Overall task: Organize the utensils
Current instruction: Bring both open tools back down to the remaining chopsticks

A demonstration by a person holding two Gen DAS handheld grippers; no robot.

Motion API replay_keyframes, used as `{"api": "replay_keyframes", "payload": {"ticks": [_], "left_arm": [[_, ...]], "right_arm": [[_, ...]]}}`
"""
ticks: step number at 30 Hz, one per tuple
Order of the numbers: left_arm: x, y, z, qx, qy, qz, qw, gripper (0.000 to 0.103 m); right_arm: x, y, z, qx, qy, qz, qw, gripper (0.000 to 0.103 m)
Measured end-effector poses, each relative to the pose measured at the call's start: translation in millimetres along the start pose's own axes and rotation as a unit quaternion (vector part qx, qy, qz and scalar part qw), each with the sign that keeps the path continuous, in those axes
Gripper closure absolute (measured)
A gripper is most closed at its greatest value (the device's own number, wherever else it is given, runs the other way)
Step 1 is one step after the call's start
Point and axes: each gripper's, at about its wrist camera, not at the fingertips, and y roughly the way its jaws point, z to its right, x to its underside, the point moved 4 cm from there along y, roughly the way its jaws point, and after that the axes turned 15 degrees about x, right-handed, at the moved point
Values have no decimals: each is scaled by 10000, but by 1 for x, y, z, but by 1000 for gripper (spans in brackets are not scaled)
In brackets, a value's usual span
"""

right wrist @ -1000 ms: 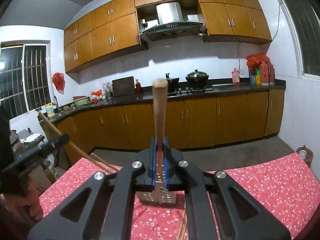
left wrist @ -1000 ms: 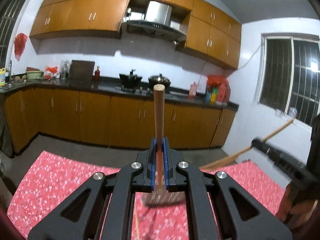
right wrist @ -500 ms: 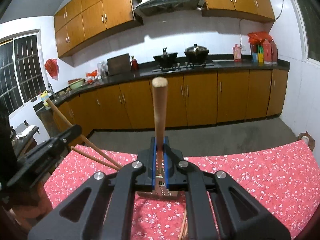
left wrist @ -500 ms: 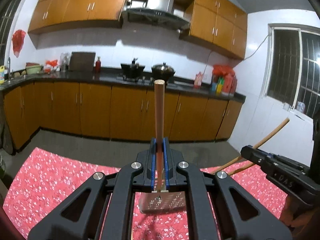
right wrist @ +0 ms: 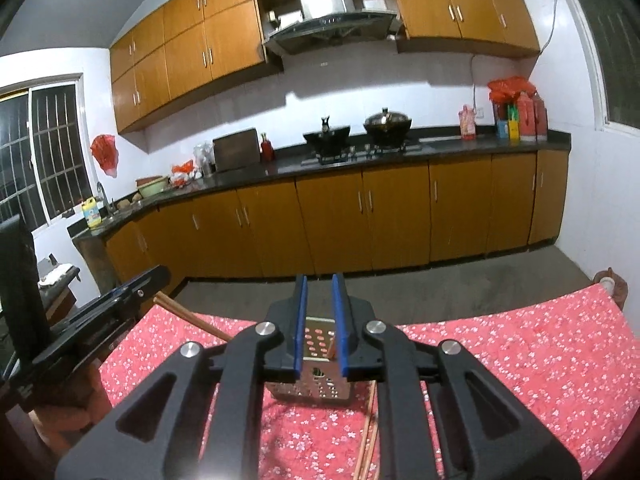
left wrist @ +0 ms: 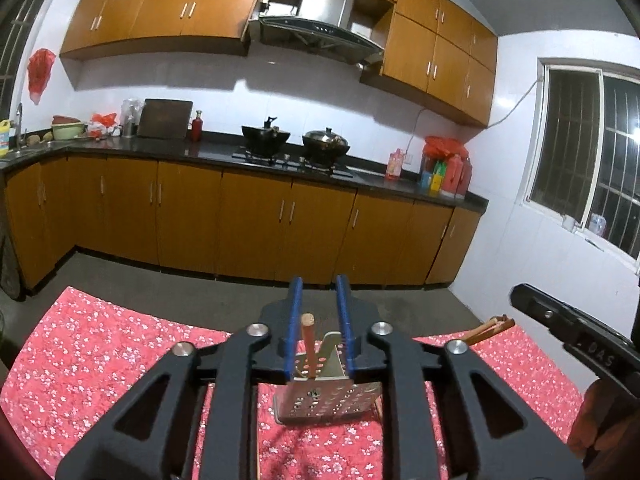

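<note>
My left gripper hangs over a perforated metal utensil holder on the red floral cloth. Its jaws are opening. A wooden stick stands loose between the blue pads, with its lower end inside the holder. In the right wrist view my right gripper is also opening above a perforated holder. A stick tip pokes up beside the right pad, and no pad presses on it. Each view shows the other gripper at its side, the right gripper and the left gripper, with wooden sticks slanting beside it.
The red floral cloth covers the table, whose far edge drops to a grey floor before brown cabinets. Loose chopsticks lie on the cloth near the holder. A person's hand holds the right gripper. A small brown jar stands at the far right corner.
Both grippers were shut on upright wooden sticks. Both pairs of jaws have now parted and the sticks have slid down into the holder. Both grippers have sunk towards the table.
</note>
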Motion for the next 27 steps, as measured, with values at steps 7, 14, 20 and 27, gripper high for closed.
{"api": "replay_keyframes", "payload": {"ticks": [7, 14, 20, 27], "left_arm": [[-1, -33, -3, 37, -144, 272, 9995, 81], [43, -54, -32, -422, -183, -117, 9989, 81], [122, -36, -79, -870, -572, -1296, 9861, 81], [179, -29, -98, -871, -923, -1913, 9733, 81]], "right_arm": [[15, -23, 35, 339, 203, 183, 9991, 87], [94, 16, 91, 940, 503, -895, 9903, 85], [184, 60, 87, 793, 407, -2235, 9706, 85], [229, 75, 58, 596, 134, -2688, 9612, 85]]}}
